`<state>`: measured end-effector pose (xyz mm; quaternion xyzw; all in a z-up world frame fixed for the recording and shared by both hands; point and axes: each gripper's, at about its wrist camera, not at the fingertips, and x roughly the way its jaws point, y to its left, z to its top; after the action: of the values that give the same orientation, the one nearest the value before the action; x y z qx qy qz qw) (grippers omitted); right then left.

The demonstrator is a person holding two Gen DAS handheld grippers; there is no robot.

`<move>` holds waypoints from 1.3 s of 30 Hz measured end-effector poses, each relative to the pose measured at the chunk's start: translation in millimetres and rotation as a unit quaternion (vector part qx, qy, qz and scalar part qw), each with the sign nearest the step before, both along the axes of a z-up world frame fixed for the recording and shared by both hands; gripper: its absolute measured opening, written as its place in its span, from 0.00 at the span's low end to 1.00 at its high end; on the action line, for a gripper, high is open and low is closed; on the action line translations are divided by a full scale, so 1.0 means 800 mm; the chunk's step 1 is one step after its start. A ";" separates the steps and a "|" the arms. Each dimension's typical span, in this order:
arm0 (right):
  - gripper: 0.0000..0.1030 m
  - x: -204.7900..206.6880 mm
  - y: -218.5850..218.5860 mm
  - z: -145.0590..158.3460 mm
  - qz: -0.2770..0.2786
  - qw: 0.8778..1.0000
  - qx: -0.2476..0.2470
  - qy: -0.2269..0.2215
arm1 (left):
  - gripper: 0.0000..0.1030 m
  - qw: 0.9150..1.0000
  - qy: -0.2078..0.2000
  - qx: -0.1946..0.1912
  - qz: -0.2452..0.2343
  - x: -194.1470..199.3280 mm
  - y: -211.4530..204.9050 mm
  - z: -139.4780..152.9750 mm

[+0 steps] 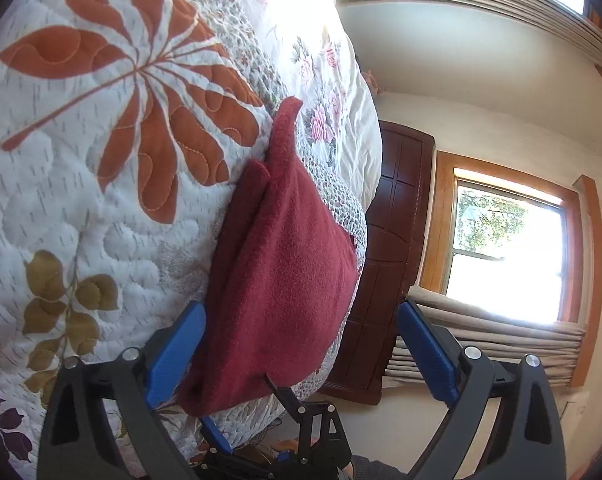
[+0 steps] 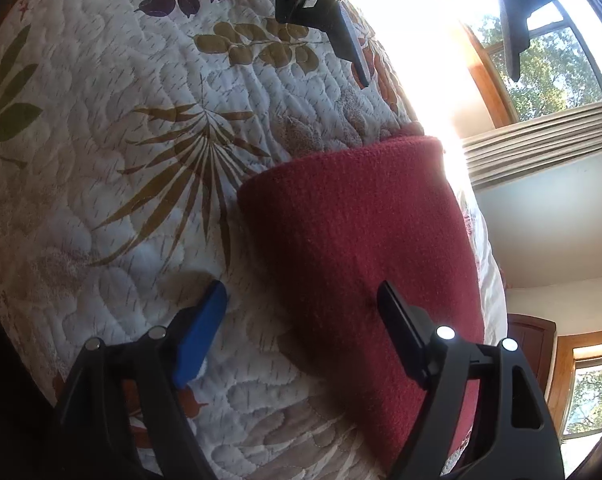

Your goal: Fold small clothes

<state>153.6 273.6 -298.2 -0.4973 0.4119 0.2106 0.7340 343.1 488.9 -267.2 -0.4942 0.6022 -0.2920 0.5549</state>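
Note:
A dark red fleece garment lies folded on the floral quilt, close to the bed's edge. My left gripper is open, its blue fingers spread on either side of the garment's near end and holding nothing. In the right wrist view the same garment shows a rounded folded edge at its far end. My right gripper is open too. One finger hovers over the quilt and the other over the red cloth. The left gripper appears at the top of that view, beyond the garment.
The bed edge drops off just past the garment, toward a dark wooden door and a bright window with bunched beige blinds. A flowered white sheet lies further along the bed. Sun glare washes out part of the quilt.

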 end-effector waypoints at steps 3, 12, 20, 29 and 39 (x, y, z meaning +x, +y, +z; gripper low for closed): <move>0.77 0.006 0.005 -0.006 0.005 1.000 0.000 -0.002 | 0.95 1.000 0.007 -0.012 -0.002 0.006 -0.002 -0.005; 0.77 0.043 0.013 -0.009 -0.013 0.999 0.023 -0.018 | 0.96 0.999 0.013 -0.051 0.004 0.018 0.000 -0.029; 0.60 0.065 0.010 -0.009 -0.034 0.998 0.048 0.005 | 0.96 0.998 0.023 -0.061 0.000 0.015 -0.006 -0.044; 0.27 0.076 0.004 0.031 -0.068 0.993 0.087 0.033 | 0.96 0.999 0.023 -0.047 0.009 0.020 0.014 -0.037; 0.21 0.089 -0.019 0.110 -0.106 0.981 0.160 0.020 | 0.96 0.999 0.035 -0.005 -0.017 0.028 0.005 -0.026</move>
<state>224.5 258.7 -210.0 -0.3222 0.4377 0.2043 0.8142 365.2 492.9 -288.2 -0.4968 0.6278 -0.2868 0.5262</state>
